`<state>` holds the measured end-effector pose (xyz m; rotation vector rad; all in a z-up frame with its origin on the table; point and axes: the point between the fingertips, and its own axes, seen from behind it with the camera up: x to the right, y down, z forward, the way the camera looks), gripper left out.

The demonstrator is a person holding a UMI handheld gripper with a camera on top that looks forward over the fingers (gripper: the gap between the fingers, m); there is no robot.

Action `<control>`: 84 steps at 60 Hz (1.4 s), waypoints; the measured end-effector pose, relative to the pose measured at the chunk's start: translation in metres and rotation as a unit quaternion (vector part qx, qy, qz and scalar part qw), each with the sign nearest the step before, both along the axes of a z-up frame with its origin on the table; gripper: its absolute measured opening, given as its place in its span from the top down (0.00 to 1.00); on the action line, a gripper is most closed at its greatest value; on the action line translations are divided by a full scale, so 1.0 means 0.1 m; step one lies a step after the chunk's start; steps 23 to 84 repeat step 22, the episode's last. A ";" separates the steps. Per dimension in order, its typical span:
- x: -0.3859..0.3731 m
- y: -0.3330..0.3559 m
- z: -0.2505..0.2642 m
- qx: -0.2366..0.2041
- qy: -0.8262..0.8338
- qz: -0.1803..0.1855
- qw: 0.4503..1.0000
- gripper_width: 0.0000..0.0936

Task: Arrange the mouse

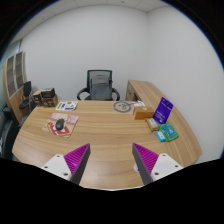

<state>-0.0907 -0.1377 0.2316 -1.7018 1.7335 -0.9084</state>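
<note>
Beyond open gripper (111, 160), mouse (59, 124), heading unclear.

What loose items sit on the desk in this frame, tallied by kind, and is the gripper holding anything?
Mouse: 1, on a mat
Round dish-like item: 1
Purple box: 1
Teal booklet: 1
Papers or booklets at the far side: 1 pile
Total: 5, plus the mat

Gripper: open, holding nothing, well short of the mouse.

Dark mouse (60, 124) lying flat on reddish mat (60, 126), desk's left part.
</note>
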 end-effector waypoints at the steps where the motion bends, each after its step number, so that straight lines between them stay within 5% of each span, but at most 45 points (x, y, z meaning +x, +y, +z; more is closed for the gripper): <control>1: -0.05 -0.07 0.00 0.000 0.000 -0.004 1.000 0.07; 21: -0.61 -0.66 -0.29 0.021 0.025 -0.009 0.999 0.06; 84: -0.62 -0.66 -0.29 0.022 0.026 -0.007 0.999 0.06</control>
